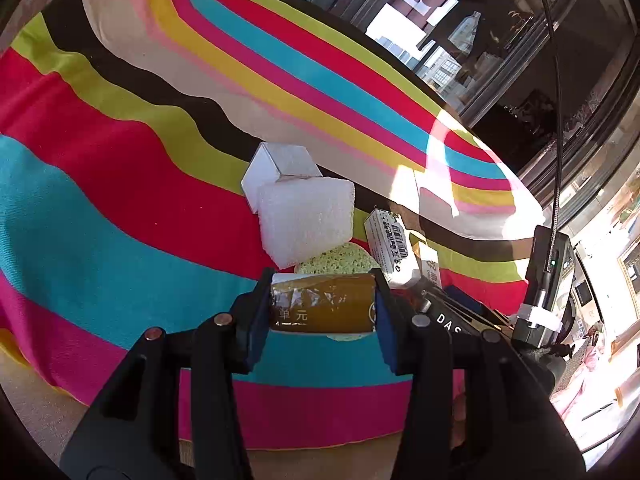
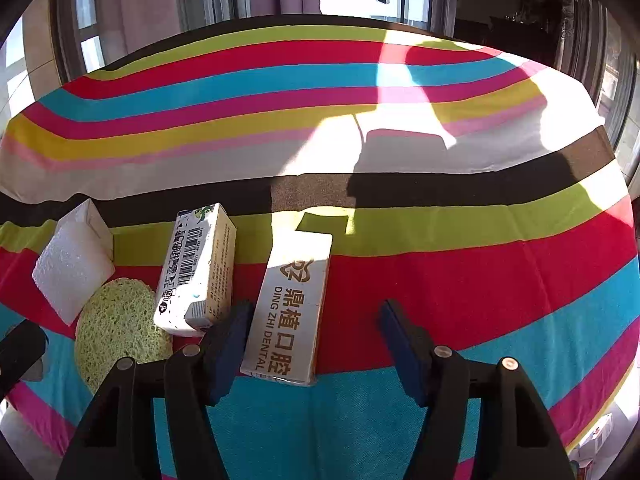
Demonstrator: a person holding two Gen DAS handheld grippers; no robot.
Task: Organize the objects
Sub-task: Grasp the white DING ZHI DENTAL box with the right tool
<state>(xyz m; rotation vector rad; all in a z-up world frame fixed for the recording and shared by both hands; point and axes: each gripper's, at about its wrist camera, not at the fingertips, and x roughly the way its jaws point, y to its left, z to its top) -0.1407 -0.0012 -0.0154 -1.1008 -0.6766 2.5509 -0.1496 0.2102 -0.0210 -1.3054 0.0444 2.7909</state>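
My left gripper (image 1: pixel 322 304) is shut on a brown wrapped packet (image 1: pixel 322 302) and holds it above the striped cloth. Just beyond it lie a round green sponge (image 1: pixel 338 264), a white foam block (image 1: pixel 306 222) and a white cube box (image 1: pixel 278 168). A barcode box (image 1: pixel 390 250) lies to the right. My right gripper (image 2: pixel 312 340) is open and empty. A white dental box (image 2: pixel 290 308) lies between its fingers, closer to the left finger. The barcode box (image 2: pixel 198 268), green sponge (image 2: pixel 118 324) and foam block (image 2: pixel 72 268) lie to its left.
A striped cloth (image 2: pixel 440 288) covers the table, with a bright sunlit patch (image 2: pixel 400 148) further back. Windows and dark frames (image 1: pixel 520 60) stand beyond the far edge. The right gripper's body and cable (image 1: pixel 546 276) show at the right of the left wrist view.
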